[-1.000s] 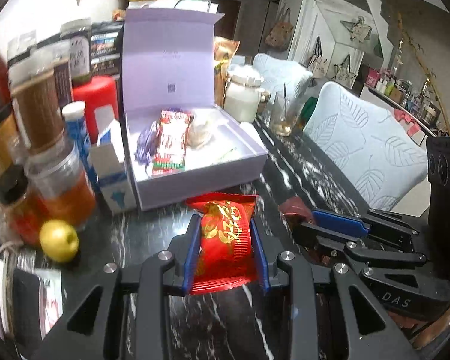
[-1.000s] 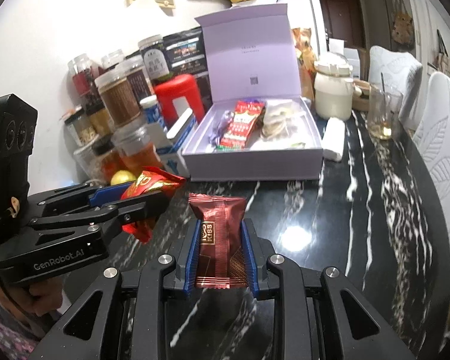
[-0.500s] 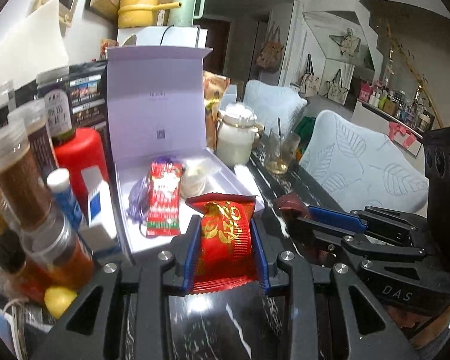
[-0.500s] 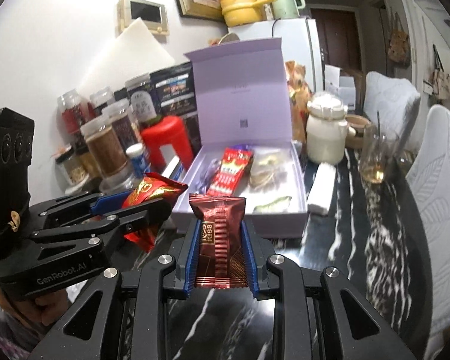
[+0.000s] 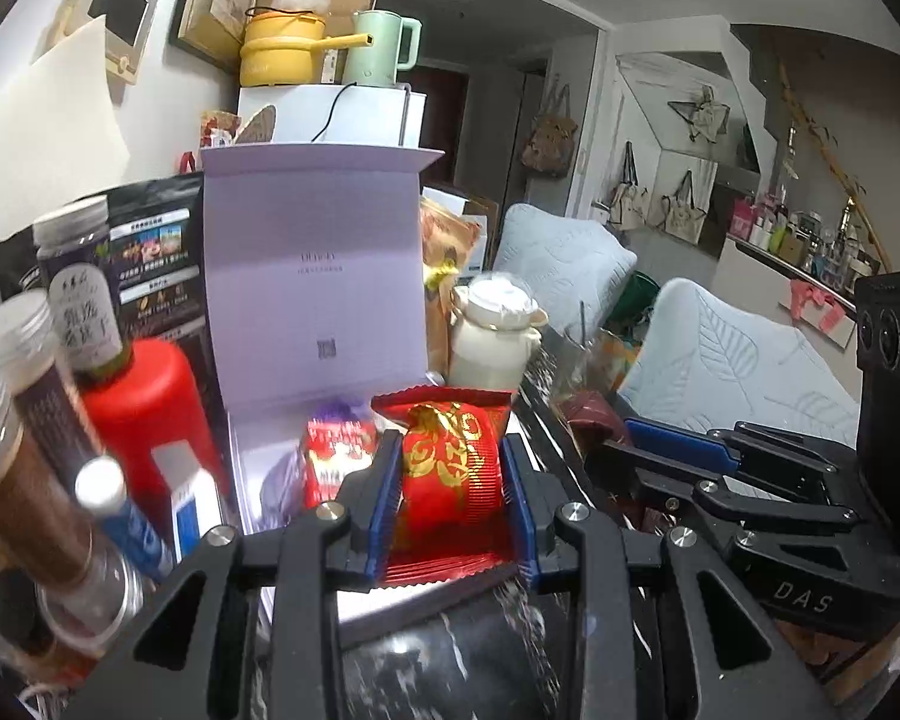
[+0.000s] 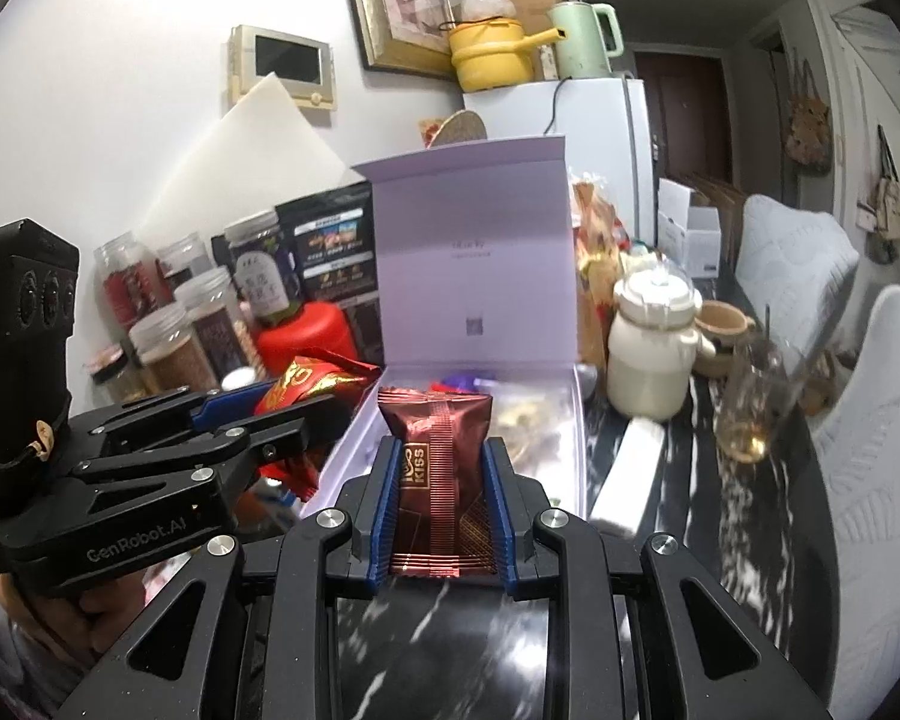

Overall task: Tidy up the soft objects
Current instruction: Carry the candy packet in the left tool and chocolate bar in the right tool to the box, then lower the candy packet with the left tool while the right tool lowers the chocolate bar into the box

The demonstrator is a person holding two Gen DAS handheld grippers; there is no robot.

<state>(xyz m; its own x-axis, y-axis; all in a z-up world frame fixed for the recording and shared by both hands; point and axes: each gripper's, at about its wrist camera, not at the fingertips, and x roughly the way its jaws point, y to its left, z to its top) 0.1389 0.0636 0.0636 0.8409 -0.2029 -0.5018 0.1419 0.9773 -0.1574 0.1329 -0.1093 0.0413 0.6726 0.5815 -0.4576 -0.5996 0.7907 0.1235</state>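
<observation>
Jaws, both pairs: closed on snack packets, blue pads pressed to either side of each. Left gripper (image 5: 452, 498): grips a red packet with gold lettering (image 5: 450, 474), held upright, its top edge at 12 o'clock from the pads. Right gripper (image 6: 441, 507): grips a dark maroon packet marked KISS (image 6: 435, 468), likewise upright. Beyond the jaws at 12 o'clock in both views: a lilac box (image 6: 576, 420), lid standing open, already containing a red-striped packet (image 5: 336, 459), a purple item and some pale wrapped pieces, details blurred. At 9 to 10 o'clock of the box: a red canister (image 5: 144, 396) and a row of jars (image 6: 162, 348). At 2 o'clock: a cream lidded pot (image 6: 651, 354) and a drinking glass (image 6: 753, 408), all on the dark marbled surface (image 6: 750, 516). Step in hand, by judgement: carrying both packets toward the box. Next move calls for bringing each packet over a free part of the tray, lowering, then releasing, one gripper giving way to avoid crowding the other.
</observation>
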